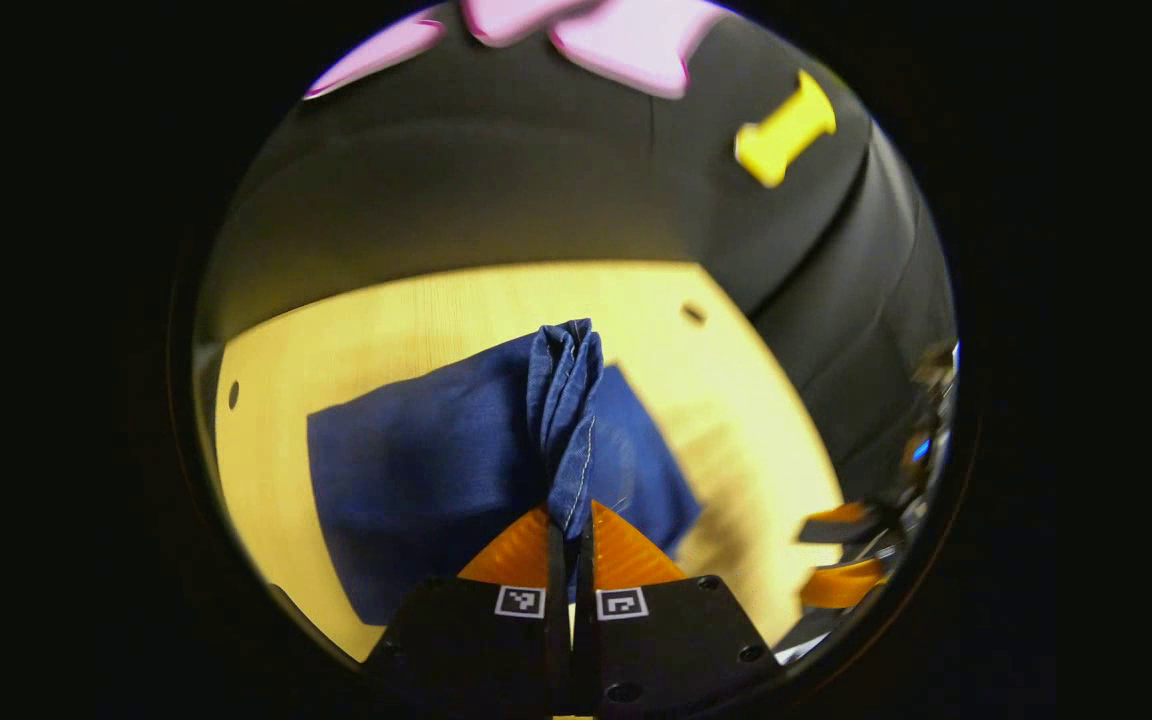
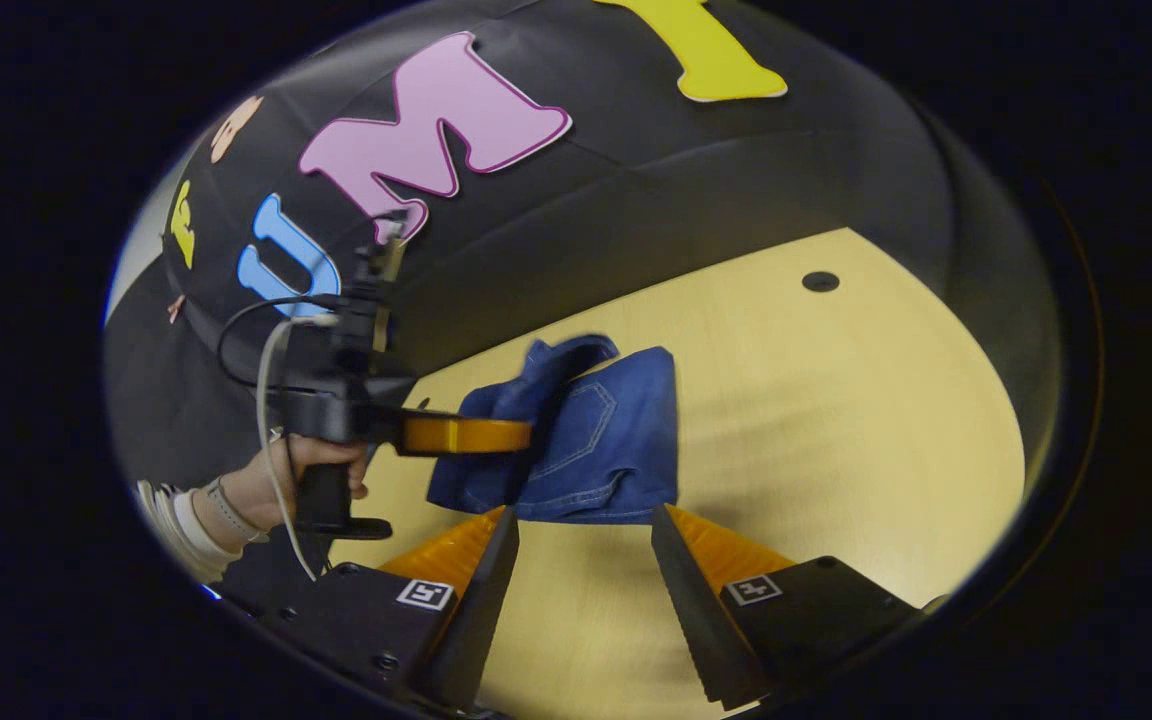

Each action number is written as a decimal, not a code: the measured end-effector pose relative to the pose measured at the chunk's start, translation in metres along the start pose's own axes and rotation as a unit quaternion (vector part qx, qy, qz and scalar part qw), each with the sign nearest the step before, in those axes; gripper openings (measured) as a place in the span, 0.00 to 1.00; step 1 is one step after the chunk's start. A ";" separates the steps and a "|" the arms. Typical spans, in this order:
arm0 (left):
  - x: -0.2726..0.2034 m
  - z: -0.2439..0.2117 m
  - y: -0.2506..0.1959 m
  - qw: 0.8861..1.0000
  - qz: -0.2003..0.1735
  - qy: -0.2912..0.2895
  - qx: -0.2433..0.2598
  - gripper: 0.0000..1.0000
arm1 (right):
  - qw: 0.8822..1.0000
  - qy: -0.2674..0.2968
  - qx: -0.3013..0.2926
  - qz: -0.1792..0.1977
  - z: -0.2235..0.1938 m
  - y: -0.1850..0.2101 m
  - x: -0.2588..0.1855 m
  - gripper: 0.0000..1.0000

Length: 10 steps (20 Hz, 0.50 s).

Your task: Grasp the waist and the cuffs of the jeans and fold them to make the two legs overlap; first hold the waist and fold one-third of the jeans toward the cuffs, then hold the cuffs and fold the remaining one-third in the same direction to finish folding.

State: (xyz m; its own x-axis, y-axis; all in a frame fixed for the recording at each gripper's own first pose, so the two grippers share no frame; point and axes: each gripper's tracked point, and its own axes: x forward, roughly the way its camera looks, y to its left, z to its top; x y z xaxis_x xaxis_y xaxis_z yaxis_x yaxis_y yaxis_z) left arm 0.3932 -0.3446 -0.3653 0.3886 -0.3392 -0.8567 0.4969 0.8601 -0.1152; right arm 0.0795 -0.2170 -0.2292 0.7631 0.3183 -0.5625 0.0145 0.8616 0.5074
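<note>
Jeans (image 1: 416, 470) lie bunched on the pale wooden tabletop (image 1: 376, 330), a dark blue heap with one gathered ridge of denim rising from the middle. In the right gripper view the same jeans (image 2: 616, 440) sit near the middle of the tabletop (image 2: 836, 430), close to its far edge, with a back pocket and a stitched hem facing up and a loose fold lifted at the top left. Black cloth forms the booth wall (image 1: 496, 190) behind the tabletop, and small dark round holes (image 2: 820, 281) mark the wood near its edges.

Left claw (image 1: 570, 530) has its two fingers drawn almost together, pinching the raised ridge of denim between them, so the fabric stands up from the heap straight ahead of the camera. In the right gripper view this left claw (image 2: 526, 437) reaches in from the left, its fingers meeting the left side of the jeans, with a hand (image 2: 281, 480) wrapped round its handle and a cable (image 2: 266, 400) looping off its body.

Right claw (image 2: 576, 530) stands wide open, holding nothing, its fingers apart just in front of the near hem of the jeans, with bare tabletop between them. In the left gripper view it (image 1: 841, 550) shows at the far right edge, blurred.
</note>
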 end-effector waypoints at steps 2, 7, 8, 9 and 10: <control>0.009 -0.007 -0.008 0.999 0.027 0.010 0.016 0.03 | 1.000 -0.001 -0.025 -0.001 -0.003 -0.004 -0.002 0.82; 0.007 -0.016 -0.042 1.000 -0.004 0.010 -0.025 0.45 | 0.998 -0.015 -0.064 -0.007 0.007 -0.019 -0.010 0.82; -0.002 -0.010 -0.048 0.999 -0.009 -0.004 -0.036 0.53 | 0.997 -0.019 -0.069 -0.010 0.011 -0.020 -0.016 0.82; -0.015 -0.002 -0.054 0.999 -0.015 -0.026 -0.046 0.60 | 0.997 -0.026 -0.076 -0.012 0.018 -0.019 -0.020 0.82; -0.027 0.006 -0.059 0.997 -0.013 -0.050 -0.049 0.68 | 0.995 -0.033 -0.087 -0.025 0.025 -0.021 -0.023 0.82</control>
State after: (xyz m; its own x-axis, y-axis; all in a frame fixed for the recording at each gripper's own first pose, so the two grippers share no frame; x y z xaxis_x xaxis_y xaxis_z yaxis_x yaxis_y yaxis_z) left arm 0.3579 -0.3882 -0.3325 0.4549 -0.3947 -0.7983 0.4324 0.8816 -0.1896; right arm 0.0772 -0.2522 -0.2107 0.8055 0.2515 -0.5366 -0.0540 0.9329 0.3562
